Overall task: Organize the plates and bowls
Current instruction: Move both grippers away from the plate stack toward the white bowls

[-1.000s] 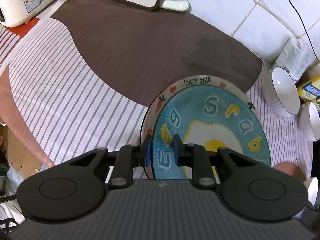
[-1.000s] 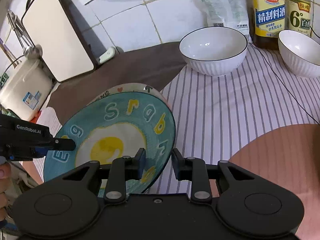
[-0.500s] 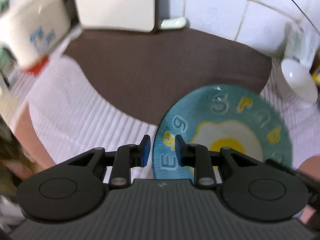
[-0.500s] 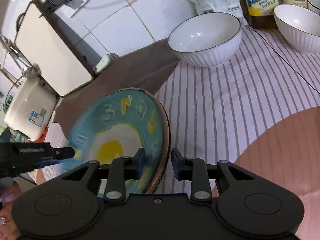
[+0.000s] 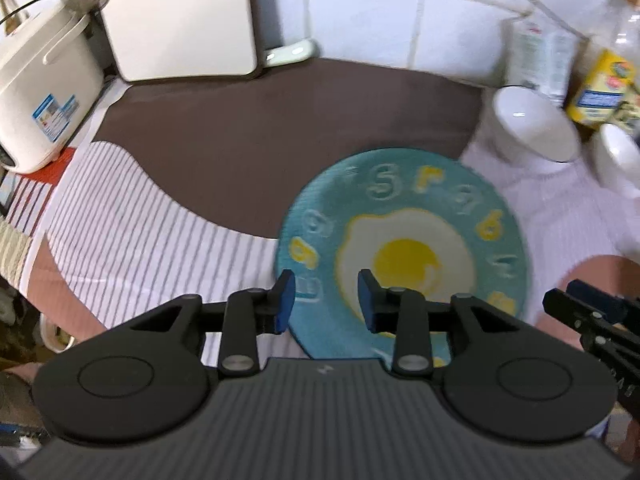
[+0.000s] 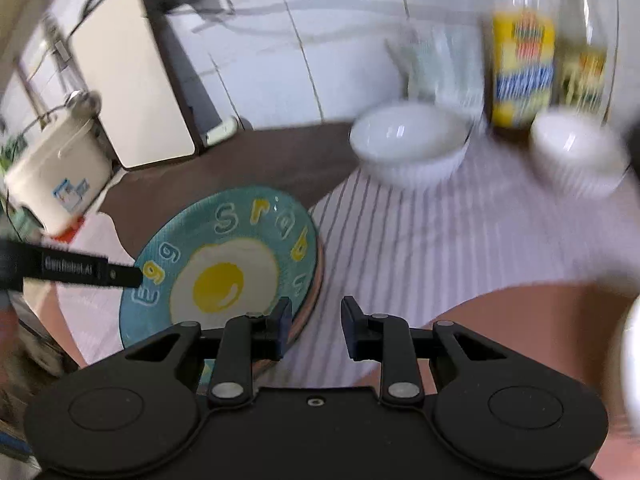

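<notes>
**Caller:** Nearest to you, your left tool [image 5: 326,304] hangs over the near-left rim of the round blue ceramic plate with the fried-egg picture [image 5: 404,240]. Its jaws are opening. The blue pads straddle the rim from above and do not appear to press on it.

**Spotter:** Same on your right tool [image 6: 314,320]. Its jaws are opening too. The left finger sits over the plate's near-right edge, the right finger over striped cloth, and neither pad squeezes anything. So both tools are released.

**Caller:** One tool at each side of the rim makes sense to me. You'd carry a wide, flat plate level that way.

**Spotter:** And where is the plate?

**Caller:** It lies flat on the bench [image 5: 120,220], where the cloth turns from stripes to brown. From your right side a brownish rim [image 6: 318,280] peeks out under it. I read that as a second plate beneath, so the plates look stacked already.

**Spotter:** Further back, two white ribbed ceramic bowls stand apart from each other, the larger bowl [image 6: 408,152] and the smaller bowl [image 6: 576,156]. They're probably your next job.

**Caller:** Mind the yellow-labelled bottles [image 6: 520,72] just behind them. Farthest left, there's the white rice cooker [image 5: 40,92] and the white board [image 5: 176,16] leaning on the tiled wall.
</notes>
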`<action>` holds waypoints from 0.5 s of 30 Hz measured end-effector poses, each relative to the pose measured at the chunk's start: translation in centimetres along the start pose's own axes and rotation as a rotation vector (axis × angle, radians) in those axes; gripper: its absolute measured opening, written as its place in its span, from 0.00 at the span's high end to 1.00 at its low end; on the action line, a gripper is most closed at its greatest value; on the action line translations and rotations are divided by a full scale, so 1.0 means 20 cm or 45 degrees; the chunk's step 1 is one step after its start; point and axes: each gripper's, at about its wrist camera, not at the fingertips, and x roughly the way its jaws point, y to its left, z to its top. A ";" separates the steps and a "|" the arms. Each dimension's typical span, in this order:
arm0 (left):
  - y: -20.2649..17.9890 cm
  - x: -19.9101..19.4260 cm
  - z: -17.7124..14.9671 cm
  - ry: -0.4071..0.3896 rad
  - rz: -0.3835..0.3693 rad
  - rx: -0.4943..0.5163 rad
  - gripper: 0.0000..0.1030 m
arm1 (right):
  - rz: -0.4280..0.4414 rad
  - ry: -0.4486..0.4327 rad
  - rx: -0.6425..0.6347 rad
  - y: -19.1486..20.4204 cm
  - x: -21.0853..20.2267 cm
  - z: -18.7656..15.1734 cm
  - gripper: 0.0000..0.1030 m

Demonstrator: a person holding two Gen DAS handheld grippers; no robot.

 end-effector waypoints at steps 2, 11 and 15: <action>-0.05 -0.06 -0.01 -0.015 -0.058 0.018 0.62 | -0.053 -0.078 -0.058 0.01 -0.11 -0.03 0.60; -0.33 -0.27 -0.09 -0.131 -0.322 0.145 0.54 | -0.345 -0.304 -0.069 -0.10 -0.47 -0.20 0.40; -0.46 -0.32 -0.13 -0.149 -0.419 0.189 0.52 | -0.438 -0.330 -0.038 -0.18 -0.55 -0.27 0.34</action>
